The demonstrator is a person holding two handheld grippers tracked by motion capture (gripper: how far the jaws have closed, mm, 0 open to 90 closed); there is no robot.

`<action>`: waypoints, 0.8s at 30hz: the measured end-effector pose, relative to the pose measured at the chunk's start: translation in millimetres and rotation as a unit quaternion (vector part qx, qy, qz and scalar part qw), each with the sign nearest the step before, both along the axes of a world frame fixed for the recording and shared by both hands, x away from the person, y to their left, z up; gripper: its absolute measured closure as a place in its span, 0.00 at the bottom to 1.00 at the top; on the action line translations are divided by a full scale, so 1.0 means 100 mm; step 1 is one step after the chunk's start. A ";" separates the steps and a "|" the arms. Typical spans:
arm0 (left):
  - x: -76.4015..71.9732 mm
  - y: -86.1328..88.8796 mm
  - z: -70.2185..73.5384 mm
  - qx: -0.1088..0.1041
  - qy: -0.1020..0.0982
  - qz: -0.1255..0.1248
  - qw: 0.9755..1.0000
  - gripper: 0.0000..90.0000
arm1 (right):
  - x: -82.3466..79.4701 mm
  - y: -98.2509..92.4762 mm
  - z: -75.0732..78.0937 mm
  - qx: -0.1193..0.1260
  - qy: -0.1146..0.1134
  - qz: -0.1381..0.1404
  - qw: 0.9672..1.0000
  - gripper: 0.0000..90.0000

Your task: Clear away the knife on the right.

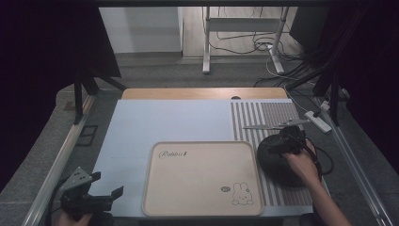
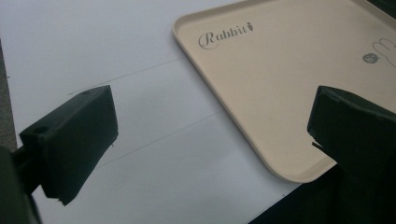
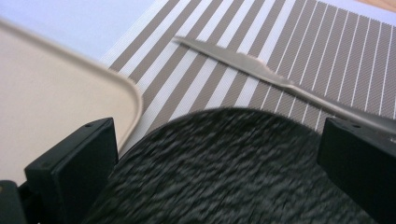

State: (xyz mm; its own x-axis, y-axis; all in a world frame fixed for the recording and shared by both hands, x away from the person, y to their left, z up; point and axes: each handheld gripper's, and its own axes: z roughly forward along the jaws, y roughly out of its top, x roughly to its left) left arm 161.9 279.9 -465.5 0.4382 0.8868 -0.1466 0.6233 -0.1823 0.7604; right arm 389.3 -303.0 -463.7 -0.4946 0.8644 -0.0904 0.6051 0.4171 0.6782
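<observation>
Near the bench's right edge, the right hand-held gripper (image 1: 288, 140) hovers, jaws spread, over a round black rough-textured plate (image 1: 277, 162). It looks stiff, breakable; grip its rim. The left hand-held gripper (image 1: 106, 186) waits open.

The beige tray (image 2: 289, 74) bears the script word "Rabbit" (image 2: 226, 35) at its far left corner; its small round badge is unreadable.

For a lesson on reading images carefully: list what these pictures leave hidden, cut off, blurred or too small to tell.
- Black plate: in the high view, the right claw and the hand cover part of it; in the right gripper view its near part is blurred and cut off.
- Knife: handle end hidden behind a jaw, right gripper view.
- Tray: the small round mark beside the rabbit is too small to read, high view.
</observation>
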 end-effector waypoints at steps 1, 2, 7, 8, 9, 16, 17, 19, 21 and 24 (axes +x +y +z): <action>0.00 0.00 0.00 0.000 0.000 0.000 1.000 0.02 | 0.03 -0.01 -0.01 0.002 0.000 -0.001 1.000 0.00; 0.00 0.00 0.00 0.000 0.000 0.000 1.000 0.02 | 0.07 -0.01 -0.02 0.004 0.002 -0.003 1.000 0.00; 0.00 0.00 0.00 0.000 0.000 0.000 1.000 0.02 | 0.23 -0.04 -0.06 0.022 0.025 -0.022 0.999 0.00; 0.00 0.00 0.00 0.000 0.000 0.000 1.000 0.02 | 0.28 -0.04 -0.07 0.019 0.027 -0.028 0.999 0.00; 0.00 0.00 0.00 0.000 0.000 0.000 1.000 0.02 | 0.28 -0.04 -0.07 0.019 0.027 -0.028 0.999 0.00; 0.00 0.00 0.00 0.002 0.000 -0.001 1.000 0.02 | 0.46 -0.08 -0.08 -0.002 0.030 -0.053 0.998 0.00; 0.00 0.00 0.00 0.003 0.001 -0.001 1.000 0.02 | 0.49 -0.10 -0.08 -0.002 0.032 -0.054 0.998 0.00; 0.00 0.00 0.00 0.002 0.001 -0.001 1.000 0.02 | 0.55 -0.13 -0.10 -0.001 0.037 -0.061 0.997 0.00; 0.00 0.00 0.00 0.002 0.001 -0.001 1.000 0.02 | 0.60 -0.14 -0.11 0.000 0.043 -0.065 0.997 0.00; 0.00 0.00 0.00 0.002 0.001 -0.001 1.000 0.02 | 0.67 -0.16 -0.13 -0.007 0.047 -0.071 0.996 0.00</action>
State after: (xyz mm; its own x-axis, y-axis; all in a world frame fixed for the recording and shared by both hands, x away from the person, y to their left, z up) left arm 162.3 279.8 -465.6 0.4405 0.8860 -0.1446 0.6245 -0.1867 0.7584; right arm 456.0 -319.3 -476.9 -0.3750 0.9250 -0.0620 0.7188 0.3323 0.6106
